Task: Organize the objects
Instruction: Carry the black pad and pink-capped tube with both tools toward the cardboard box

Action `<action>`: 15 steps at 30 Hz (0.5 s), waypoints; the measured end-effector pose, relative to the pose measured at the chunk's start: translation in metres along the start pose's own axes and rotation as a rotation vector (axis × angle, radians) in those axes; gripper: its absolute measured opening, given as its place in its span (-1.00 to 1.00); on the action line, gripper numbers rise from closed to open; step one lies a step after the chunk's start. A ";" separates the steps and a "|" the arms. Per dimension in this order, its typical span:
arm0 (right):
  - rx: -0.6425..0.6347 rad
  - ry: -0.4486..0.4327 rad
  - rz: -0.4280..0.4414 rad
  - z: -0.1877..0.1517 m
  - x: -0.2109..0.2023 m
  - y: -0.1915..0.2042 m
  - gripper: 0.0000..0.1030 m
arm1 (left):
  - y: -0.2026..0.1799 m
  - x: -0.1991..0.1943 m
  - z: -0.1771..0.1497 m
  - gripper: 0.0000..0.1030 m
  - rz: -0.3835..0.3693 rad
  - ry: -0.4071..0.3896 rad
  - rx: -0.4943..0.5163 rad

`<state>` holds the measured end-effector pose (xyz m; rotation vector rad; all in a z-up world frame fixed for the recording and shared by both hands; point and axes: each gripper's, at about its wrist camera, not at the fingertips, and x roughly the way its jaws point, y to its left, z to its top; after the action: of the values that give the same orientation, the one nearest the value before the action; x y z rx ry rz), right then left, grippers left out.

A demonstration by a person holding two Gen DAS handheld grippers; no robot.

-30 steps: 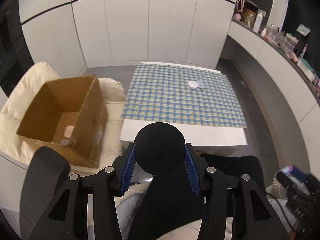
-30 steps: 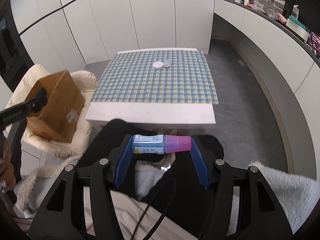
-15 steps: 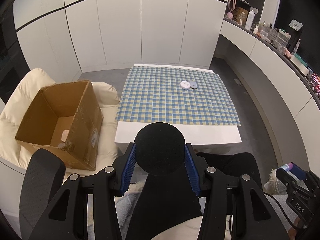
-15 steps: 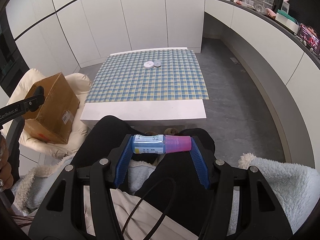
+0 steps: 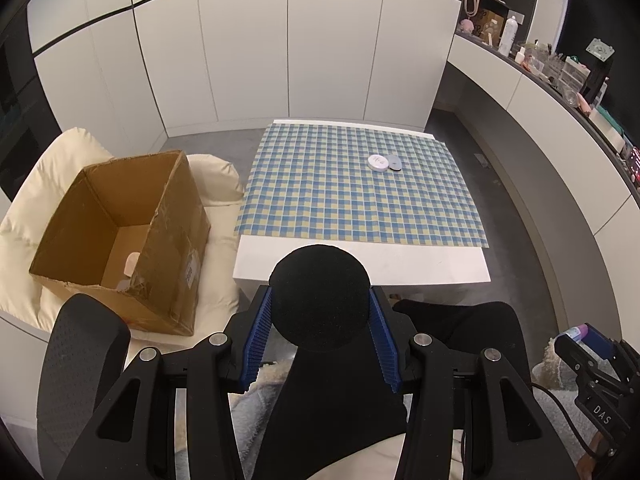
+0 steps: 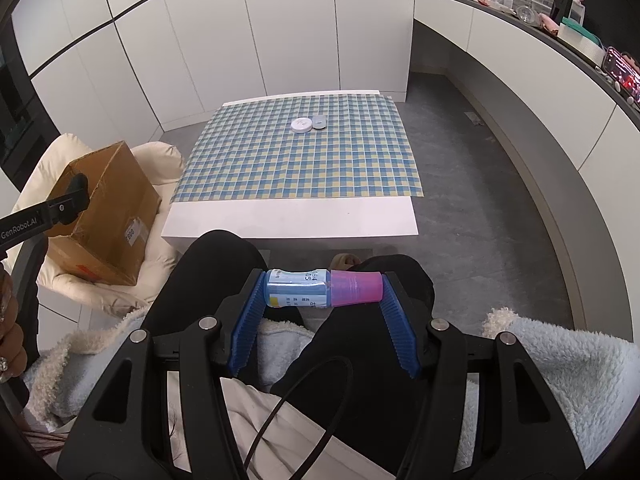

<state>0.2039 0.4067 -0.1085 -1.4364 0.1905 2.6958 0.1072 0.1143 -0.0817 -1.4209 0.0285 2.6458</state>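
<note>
A: Two claws gripping? Left claw [image 5: 320, 320] is clamping a black foam ball [image 5: 319, 296].
B: Right claw [image 6: 323, 294] is squeezing a pink-capped bottle [image 6: 320, 288] endwise; table [image 6: 288, 220] is lying ahead.

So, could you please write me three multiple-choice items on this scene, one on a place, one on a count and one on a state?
1. Where does the open brown cardboard box sit?
A. on the checked cloth
B. on the cream cushioned seat
C. on the dark counter

2. How many small round things lie on the blue-and-yellow checked tablecloth?
A. two
B. four
C. none

3. How is the small blue bottle with the pink cap held?
A. upright
B. crosswise between the right gripper pads
C. lying on the table

Answers: 1 B, cushion shows all around the box; 2 A, a white disc beside a grey one; 3 B, each end meets a blue pad.
</note>
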 end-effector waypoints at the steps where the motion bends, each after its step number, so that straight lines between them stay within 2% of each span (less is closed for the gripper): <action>1: -0.002 0.001 0.000 0.001 0.000 0.000 0.17 | 0.001 0.001 0.000 -0.07 0.000 0.002 -0.002; 15: -0.064 0.021 0.023 0.010 0.012 0.022 0.17 | 0.023 0.003 -0.005 -0.07 0.019 0.017 -0.059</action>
<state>0.1867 0.3867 -0.1115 -1.4889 0.1240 2.7302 0.1066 0.0916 -0.0884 -1.4677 -0.0344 2.6717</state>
